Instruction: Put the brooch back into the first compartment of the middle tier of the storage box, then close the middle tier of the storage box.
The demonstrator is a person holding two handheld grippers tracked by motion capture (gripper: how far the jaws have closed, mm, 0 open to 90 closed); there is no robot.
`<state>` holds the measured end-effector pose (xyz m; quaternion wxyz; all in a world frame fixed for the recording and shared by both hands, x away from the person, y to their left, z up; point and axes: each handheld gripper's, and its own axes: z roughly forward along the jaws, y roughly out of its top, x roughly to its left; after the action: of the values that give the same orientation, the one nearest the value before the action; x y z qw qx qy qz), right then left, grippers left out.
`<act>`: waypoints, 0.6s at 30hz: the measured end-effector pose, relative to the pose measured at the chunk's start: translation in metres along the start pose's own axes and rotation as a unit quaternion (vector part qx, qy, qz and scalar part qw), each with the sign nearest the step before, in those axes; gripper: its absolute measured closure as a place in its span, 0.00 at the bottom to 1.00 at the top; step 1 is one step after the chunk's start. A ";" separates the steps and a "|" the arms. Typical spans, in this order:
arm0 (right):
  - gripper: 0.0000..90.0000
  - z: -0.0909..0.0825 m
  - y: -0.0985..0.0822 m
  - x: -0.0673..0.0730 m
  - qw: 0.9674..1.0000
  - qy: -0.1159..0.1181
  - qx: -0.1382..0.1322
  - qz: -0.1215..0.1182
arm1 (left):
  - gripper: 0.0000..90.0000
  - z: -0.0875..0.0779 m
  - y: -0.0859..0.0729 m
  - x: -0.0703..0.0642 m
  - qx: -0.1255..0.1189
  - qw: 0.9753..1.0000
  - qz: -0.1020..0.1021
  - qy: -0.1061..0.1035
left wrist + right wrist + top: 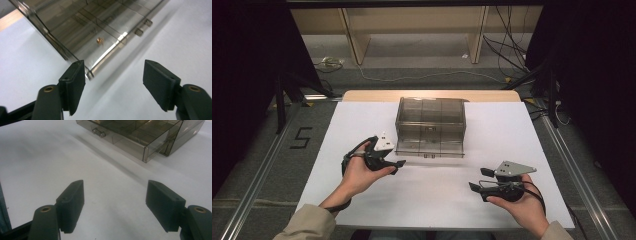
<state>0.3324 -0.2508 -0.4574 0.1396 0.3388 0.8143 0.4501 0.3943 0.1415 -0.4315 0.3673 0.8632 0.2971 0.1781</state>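
The 2 hands sit near us. The left gripper (398, 164) and right gripper (478, 179) gape wide, holding nothing. The smoky plastic drawer box (431, 125) sits mid-table, drawer maybe slightly out. A careless bump could shove it.

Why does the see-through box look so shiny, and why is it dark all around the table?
Left gripper view: light bounces off the box edge as a bright streak, slightly blurry. High view: lamps light the white table while the sides stay black. Right gripper view: the drawer casts a soft shadow.
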 end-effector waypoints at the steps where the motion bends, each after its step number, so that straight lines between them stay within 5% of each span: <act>1: 0.36 0.000 0.000 0.000 1.000 0.000 0.000 0.000 | 0.37 -0.002 -0.003 0.000 0.002 1.000 0.001 -0.002; 8: 0.36 -0.002 -0.001 -0.001 1.000 -0.004 -0.001 0.004 | 0.36 -0.006 -0.022 -0.003 0.000 1.000 -0.006 0.003; 18: 0.36 -0.003 -0.002 -0.002 1.000 -0.007 -0.001 0.004 | 0.38 -0.005 -0.020 -0.003 -0.015 1.000 -0.005 0.005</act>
<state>0.3312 -0.2551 -0.4576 0.1438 0.3450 0.8114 0.4494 0.3821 0.1535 -0.4428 0.3797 0.8550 0.3010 0.1851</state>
